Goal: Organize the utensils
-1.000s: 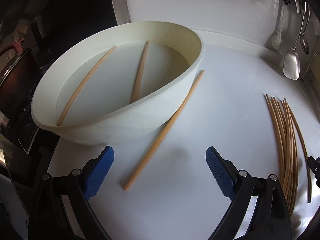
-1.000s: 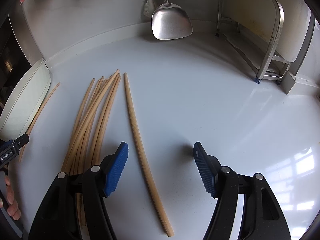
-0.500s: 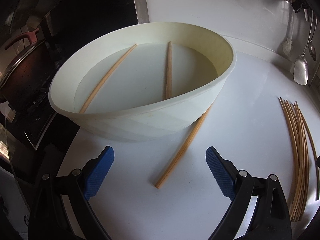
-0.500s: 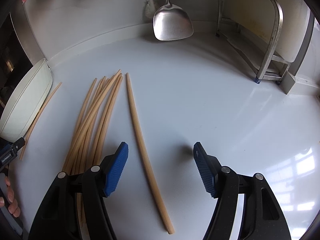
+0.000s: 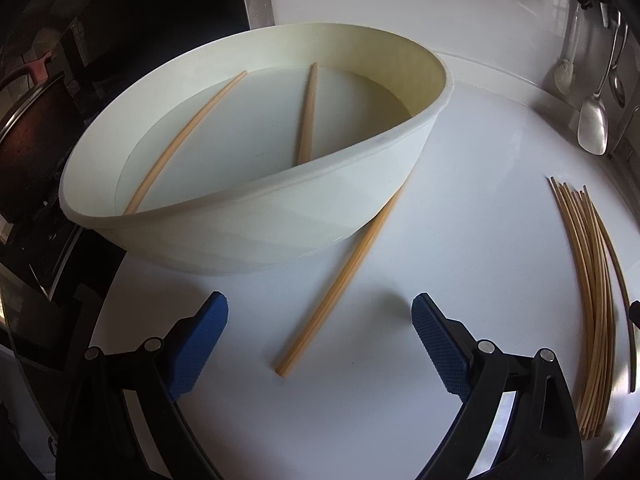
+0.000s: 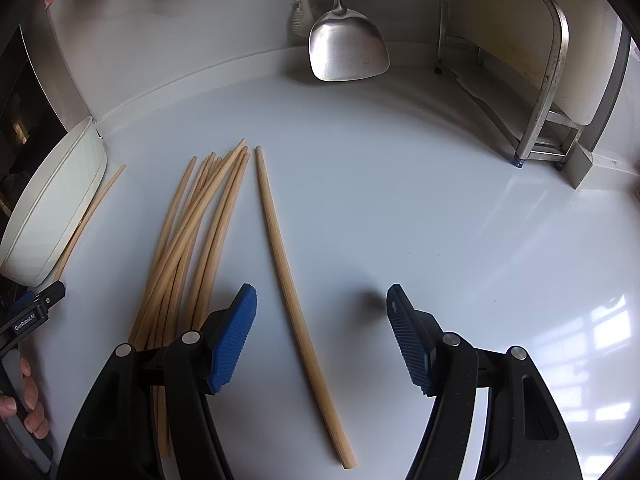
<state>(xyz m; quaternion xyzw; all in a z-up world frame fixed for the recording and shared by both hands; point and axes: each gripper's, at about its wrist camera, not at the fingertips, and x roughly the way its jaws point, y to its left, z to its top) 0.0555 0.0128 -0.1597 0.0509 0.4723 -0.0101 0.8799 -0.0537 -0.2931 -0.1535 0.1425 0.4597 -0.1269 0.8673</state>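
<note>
White and glossy, the desk (image 6: 400, 208) fills both views under a pale wall. At the left wrist view's centre, the left claw (image 5: 320, 332) gapes wide and empty over a stray chopstick (image 5: 340, 280) whose far end disappears beside or beneath the white basin (image 5: 280, 224). Two more chopsticks (image 5: 306, 116) lie inside the basin. The right claw (image 6: 322, 320) is likewise spread and empty, straddling a single chopstick (image 6: 296, 280) just beside the chopstick bundle (image 6: 192, 248) at the left of its frame.

Risks, as I judge them: closing on a thin, round stick lying flat on slick laminate may make it roll or skid away; lifting the stray one may drag against the basin; the right claw's left pad (image 6: 234, 340) sits near the bundle and might scatter it.

Only the left view shows the basin's interior. Only the right view shows the metal rack (image 6: 540, 80) at upper right, the hanging spatula (image 6: 348, 52) up close, and the person's fingers (image 6: 28, 404) at lower left.
</note>
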